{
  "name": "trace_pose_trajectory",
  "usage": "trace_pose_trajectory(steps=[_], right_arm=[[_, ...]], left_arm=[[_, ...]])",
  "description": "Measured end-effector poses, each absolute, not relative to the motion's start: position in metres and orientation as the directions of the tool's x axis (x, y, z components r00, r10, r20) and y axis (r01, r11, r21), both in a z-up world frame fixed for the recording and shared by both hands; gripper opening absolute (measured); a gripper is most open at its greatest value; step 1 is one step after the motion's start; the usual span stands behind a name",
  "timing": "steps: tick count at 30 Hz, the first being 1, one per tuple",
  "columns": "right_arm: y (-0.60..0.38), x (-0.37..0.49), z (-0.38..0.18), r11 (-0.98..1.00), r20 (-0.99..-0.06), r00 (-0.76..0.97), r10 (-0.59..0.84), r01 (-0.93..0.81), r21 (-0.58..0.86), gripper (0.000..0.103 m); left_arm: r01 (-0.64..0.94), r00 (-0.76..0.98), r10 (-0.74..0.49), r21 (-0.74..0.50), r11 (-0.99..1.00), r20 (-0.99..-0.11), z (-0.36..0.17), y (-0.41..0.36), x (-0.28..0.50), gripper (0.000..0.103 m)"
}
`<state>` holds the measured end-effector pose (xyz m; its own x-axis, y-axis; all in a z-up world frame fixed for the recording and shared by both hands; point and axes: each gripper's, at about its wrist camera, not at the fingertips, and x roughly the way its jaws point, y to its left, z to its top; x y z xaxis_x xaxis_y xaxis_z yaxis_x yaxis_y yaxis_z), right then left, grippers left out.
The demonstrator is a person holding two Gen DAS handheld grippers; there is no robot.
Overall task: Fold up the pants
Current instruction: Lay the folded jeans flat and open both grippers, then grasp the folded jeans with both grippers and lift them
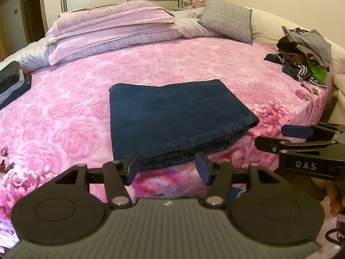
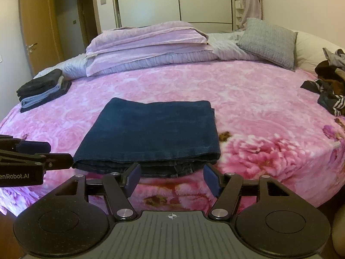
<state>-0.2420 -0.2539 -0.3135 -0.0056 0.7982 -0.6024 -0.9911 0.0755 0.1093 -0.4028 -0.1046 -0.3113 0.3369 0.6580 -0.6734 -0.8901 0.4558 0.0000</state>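
Observation:
Dark blue jeans lie folded into a flat rectangle on the pink floral bedspread, near its front edge. My left gripper hovers just in front of the folded stack's near edge, open, with nothing between its blue pads. In the right wrist view the same jeans lie straight ahead, and my right gripper stands open just short of their near edge, holding nothing. Each gripper shows in the other's view: the right gripper at the right edge, the left gripper at the left edge.
A stack of folded clothes sits at the bed's left side. A heap of unfolded garments lies at the right. Lilac pillows and a grey cushion fill the far end. A wardrobe and a wooden door stand behind.

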Motion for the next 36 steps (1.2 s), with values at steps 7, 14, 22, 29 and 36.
trace_pose_trajectory(steps=[7,14,22,29,36], right_arm=[[-0.214,-0.163,-0.323,0.151,-0.565,-0.038,0.824,-0.947,0.284,0.064],[-0.137,-0.07,-0.38,0.189,-0.592,-0.293,0.75,-0.764,0.617,0.066],[-0.066,-0.048,-0.422,0.178,-0.589,-0.501,0.634,-0.646,0.742,0.065],[-0.026,-0.043,-0.446,0.075,-0.506,-0.654,0.562,-0.569,0.819,0.041],[-0.022,-0.048,-0.417,0.149,-0.581,-0.625,0.522,-0.603,0.783,0.025]], left_arm=[[-0.929,0.346,0.643,-0.154,0.336,-0.684,-0.329,-0.025,-0.454,0.064],[-0.873,0.483,0.481,-0.443,0.204,-0.731,-0.388,0.072,-0.494,0.068],[-0.803,0.586,0.405,-0.57,0.174,-0.702,-0.417,0.121,-0.485,0.066],[-0.755,0.651,0.349,-0.623,0.203,-0.675,-0.433,0.145,-0.461,0.052],[-0.809,0.58,0.362,-0.568,0.151,-0.73,-0.393,0.143,-0.453,0.014]])
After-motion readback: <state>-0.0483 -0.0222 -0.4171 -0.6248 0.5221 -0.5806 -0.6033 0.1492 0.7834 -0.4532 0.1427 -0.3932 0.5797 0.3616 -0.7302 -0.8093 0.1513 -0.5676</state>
